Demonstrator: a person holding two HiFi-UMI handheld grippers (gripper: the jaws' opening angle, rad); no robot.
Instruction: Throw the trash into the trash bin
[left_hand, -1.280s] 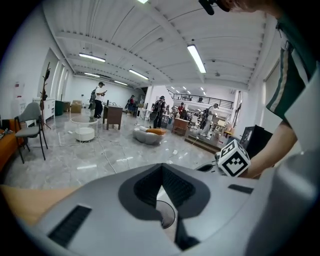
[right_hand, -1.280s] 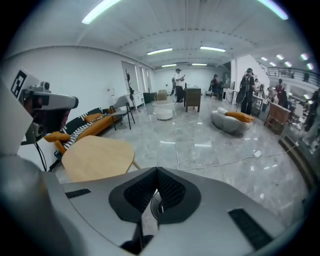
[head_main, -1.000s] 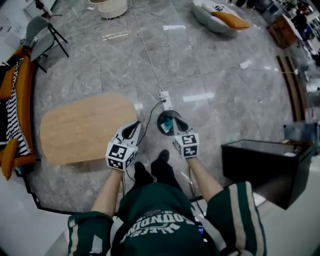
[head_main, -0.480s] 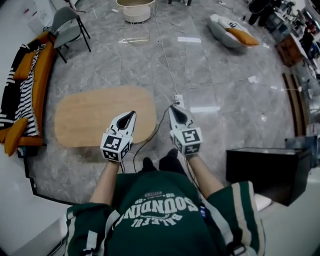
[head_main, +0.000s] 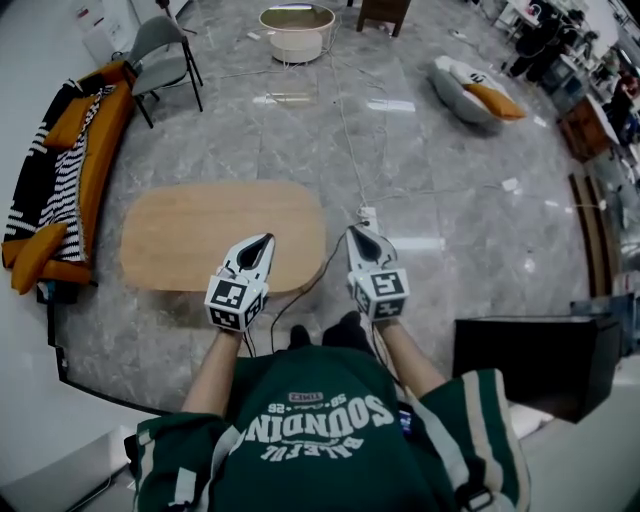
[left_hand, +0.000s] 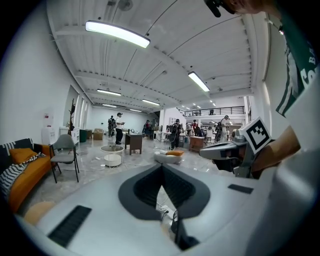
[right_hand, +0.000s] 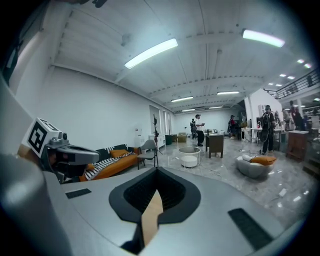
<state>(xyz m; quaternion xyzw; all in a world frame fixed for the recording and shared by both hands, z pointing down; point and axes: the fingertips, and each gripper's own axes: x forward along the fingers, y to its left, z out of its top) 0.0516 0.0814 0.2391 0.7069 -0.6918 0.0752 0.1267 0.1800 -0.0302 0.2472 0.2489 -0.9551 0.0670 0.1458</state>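
No trash and no trash bin show in any view now. In the head view my left gripper (head_main: 266, 240) is raised over the near edge of the oval wooden table (head_main: 190, 235), jaws together with nothing between them. My right gripper (head_main: 353, 231) hangs beside it above the floor, also shut and empty. In the left gripper view the left gripper (left_hand: 161, 167) points across the room, with the right gripper (left_hand: 222, 150) off to its right. In the right gripper view the right gripper (right_hand: 156, 171) has its tips pressed together, and the left gripper (right_hand: 67, 152) appears at the left.
A white power strip (head_main: 366, 214) with cables lies on the marble floor just past the right gripper. A black box (head_main: 530, 355) stands at the right. An orange sofa (head_main: 55, 190), grey chair (head_main: 160, 45), round white table (head_main: 296, 30) and beanbag (head_main: 475, 85) ring the room. People stand far off.
Both grippers rose and moved forward, from low near my feet to over the table edge. The black bin under the right gripper one second ago is out of sight now.
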